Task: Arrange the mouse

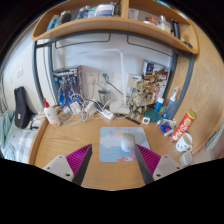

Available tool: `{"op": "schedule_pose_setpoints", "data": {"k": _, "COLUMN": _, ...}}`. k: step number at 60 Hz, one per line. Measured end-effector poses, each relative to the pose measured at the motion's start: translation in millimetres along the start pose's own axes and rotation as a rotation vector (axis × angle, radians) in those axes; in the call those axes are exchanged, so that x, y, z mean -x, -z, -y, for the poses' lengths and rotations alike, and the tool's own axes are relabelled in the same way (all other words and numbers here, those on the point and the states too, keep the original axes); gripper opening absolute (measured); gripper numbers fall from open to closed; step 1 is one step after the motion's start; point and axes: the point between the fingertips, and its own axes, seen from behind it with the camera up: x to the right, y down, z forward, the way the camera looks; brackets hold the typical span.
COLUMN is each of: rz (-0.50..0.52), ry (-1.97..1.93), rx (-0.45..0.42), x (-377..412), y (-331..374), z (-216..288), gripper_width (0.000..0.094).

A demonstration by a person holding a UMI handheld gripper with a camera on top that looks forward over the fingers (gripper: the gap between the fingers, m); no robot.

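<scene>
A white mouse [126,140] lies on a light blue patterned mouse mat [115,144] on the wooden desk [60,140]. The mouse rests on the mat's far right part. My gripper [111,160] is open and empty, above the desk's front. Its pink pads [80,158] stand wide apart, one at each side of the mat's near edge. The mouse lies just ahead of the fingers, closer to the right one, and touches neither.
Cables, chargers and small bottles crowd the back of the desk [90,100]. A black object [22,106] stands at the left. A red snack packet [182,126] and a white cup [184,144] lie at the right. A wooden shelf [110,22] runs overhead.
</scene>
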Motion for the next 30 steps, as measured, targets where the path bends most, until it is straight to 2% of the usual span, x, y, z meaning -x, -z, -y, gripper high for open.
{"op": "schedule_pose_setpoints", "data": {"k": 16, "rz": 0.044, "ry": -0.066, "rx": -0.074, "x": 45, "y": 64, "z": 6, "gripper_width": 0.0864}}
{"op": "schedule_pose_setpoints", "data": {"k": 30, "rz": 0.011, "ry": -0.073, "rx": -0.099, "x": 45, "y": 93, "z": 0, "gripper_width": 0.0868}}
